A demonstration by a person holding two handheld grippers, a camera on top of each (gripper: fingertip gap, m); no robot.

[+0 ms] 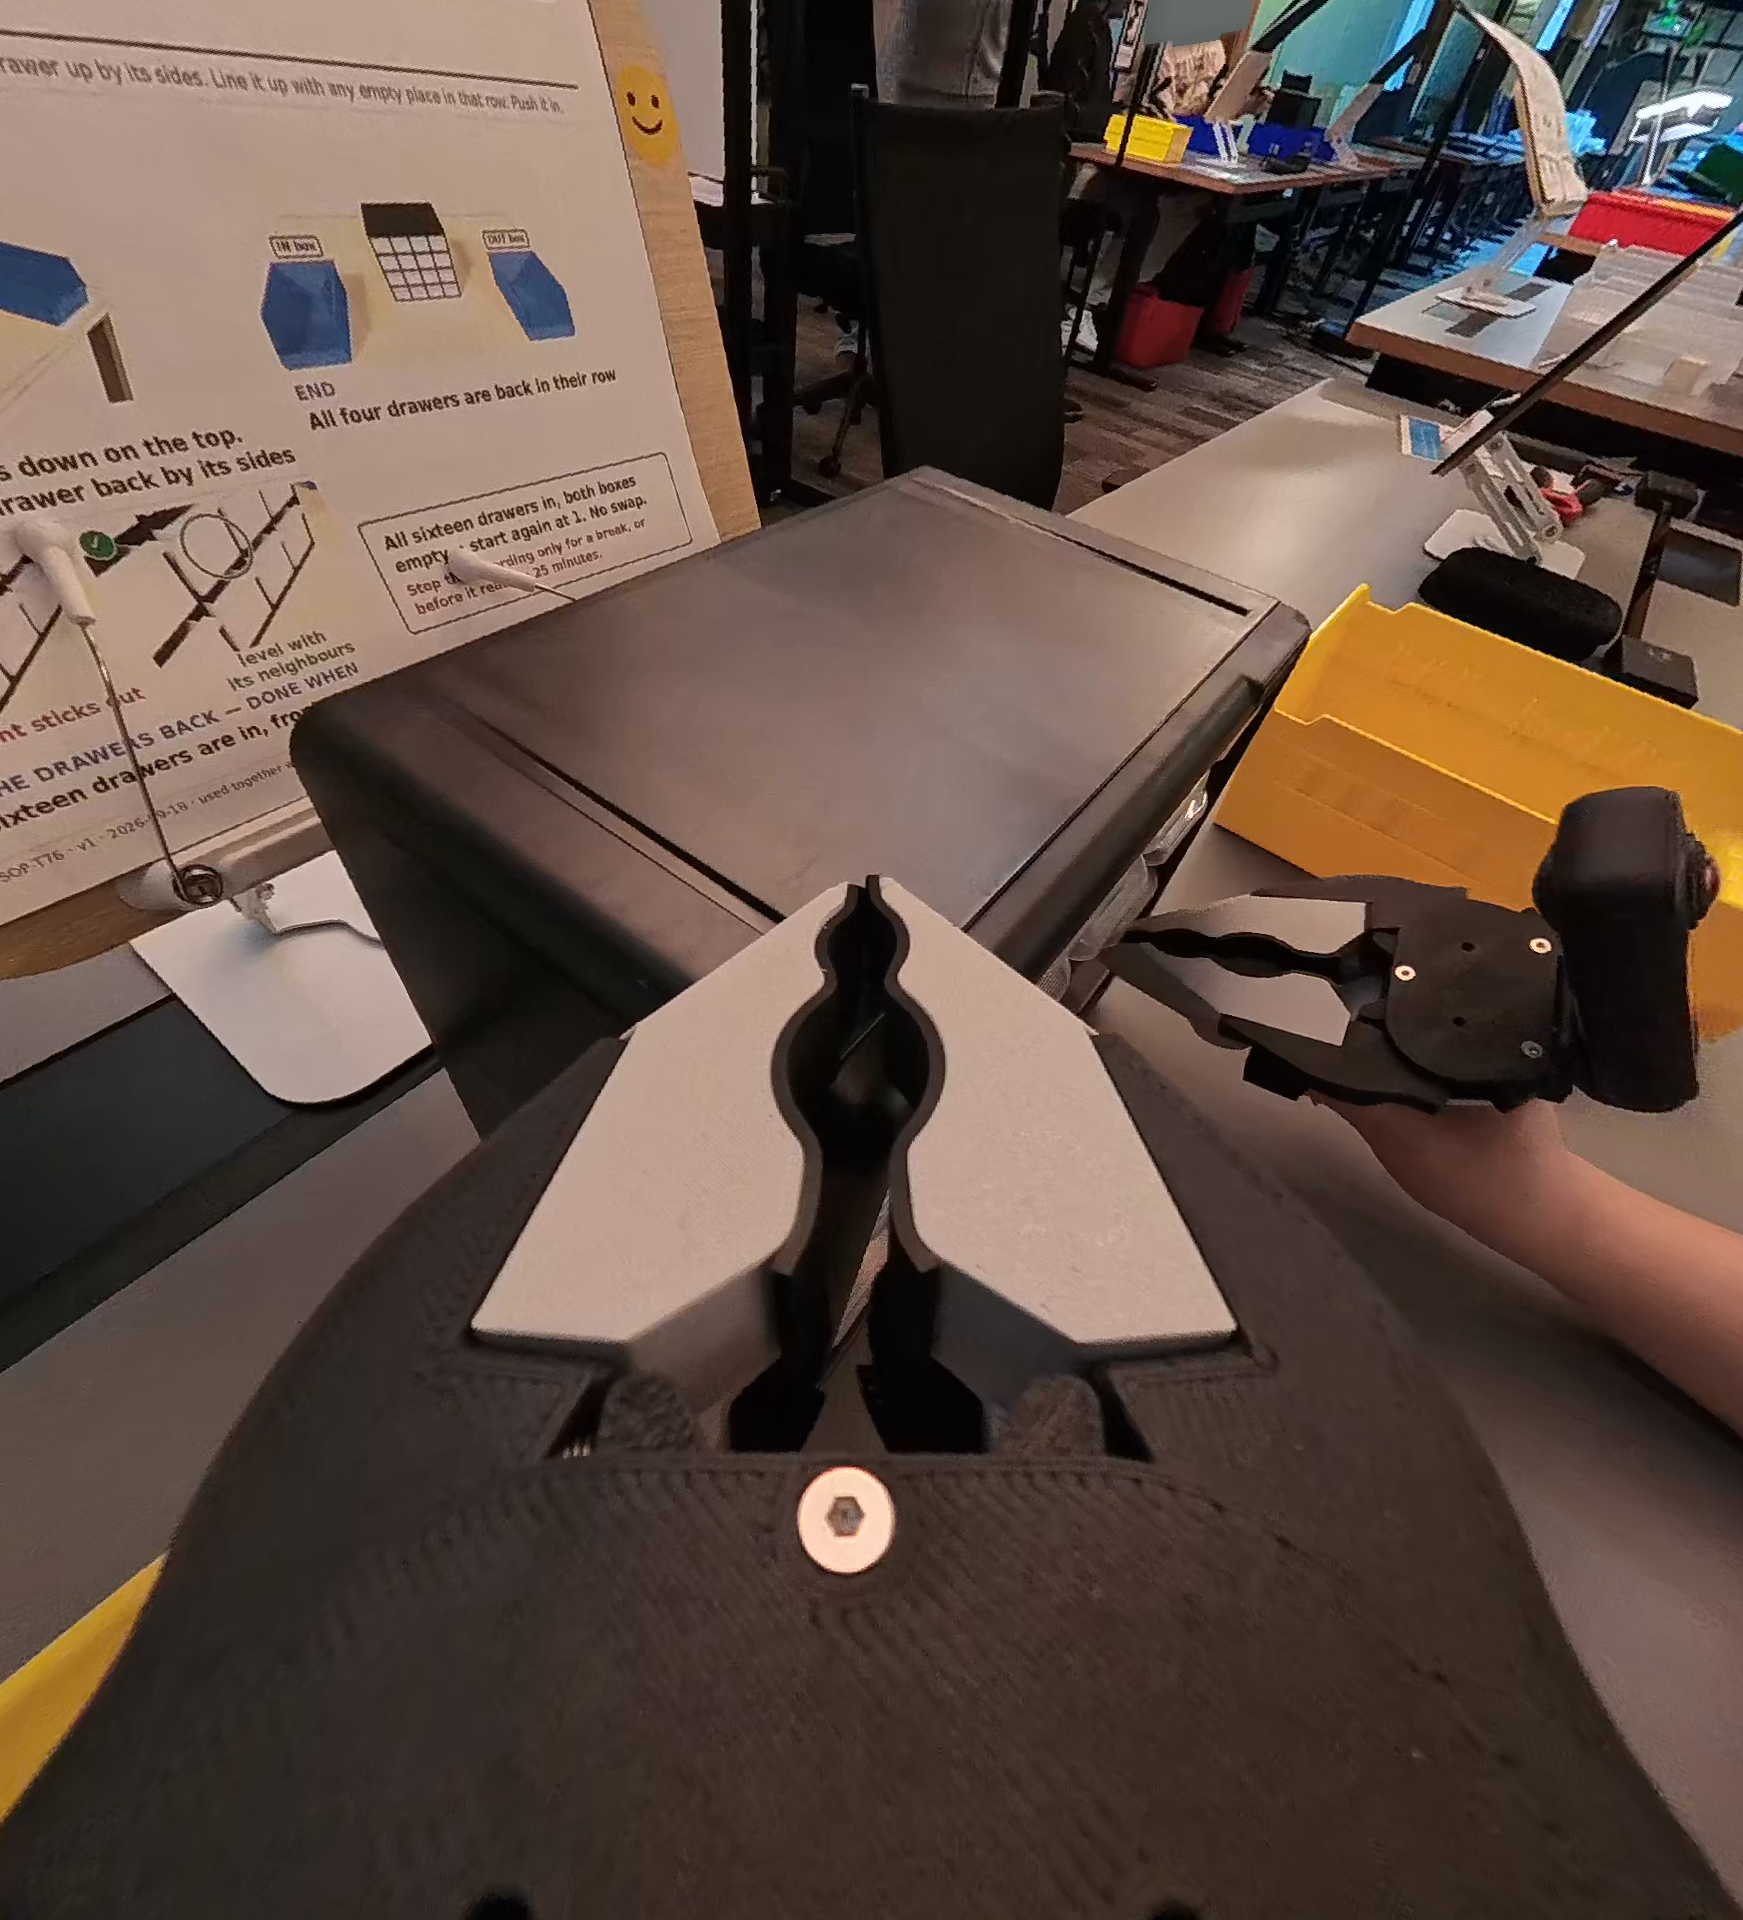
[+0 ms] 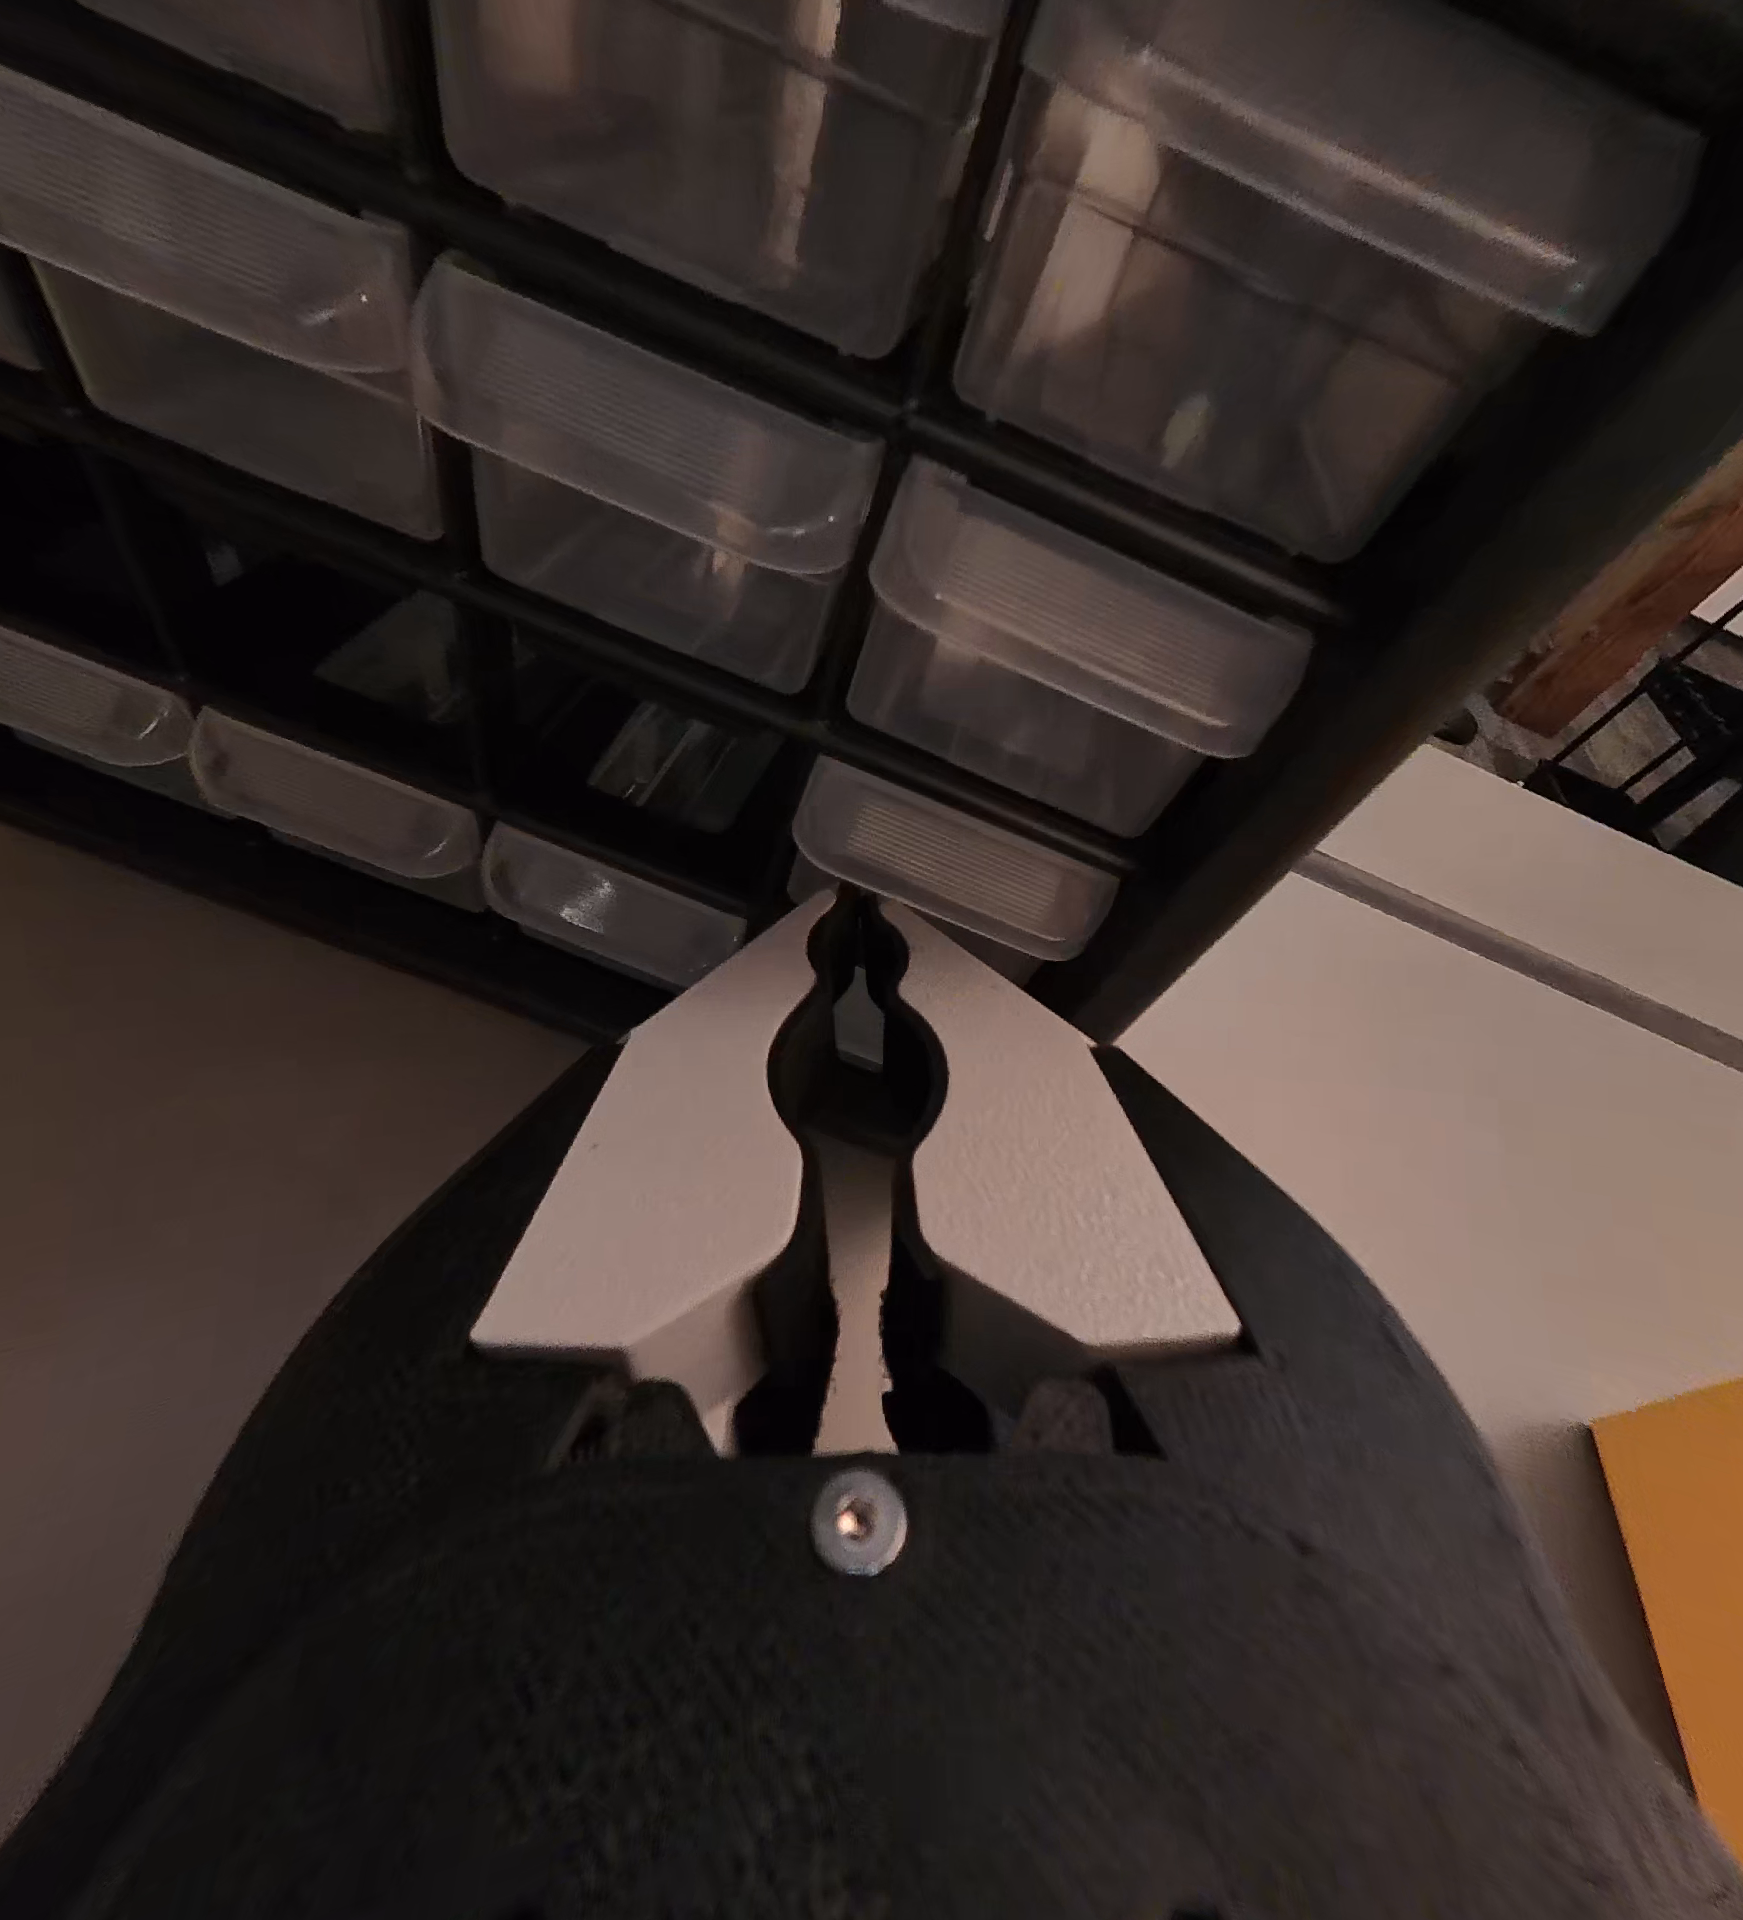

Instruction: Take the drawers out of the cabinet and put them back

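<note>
Drawer (image 2: 955, 868) just beyond hand-held gripper (image 2: 854, 914)

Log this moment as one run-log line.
left gripper: shut, empty, above cabinet top | right gripper: shut, at bottom-row drawer front | empty slots visible | yellow bin beside cabinet

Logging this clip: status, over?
Left gripper jaws shut, over cabinet top. Right gripper jaws shut at bottom-row drawer; grip unclear. Third-row slots open.
</note>
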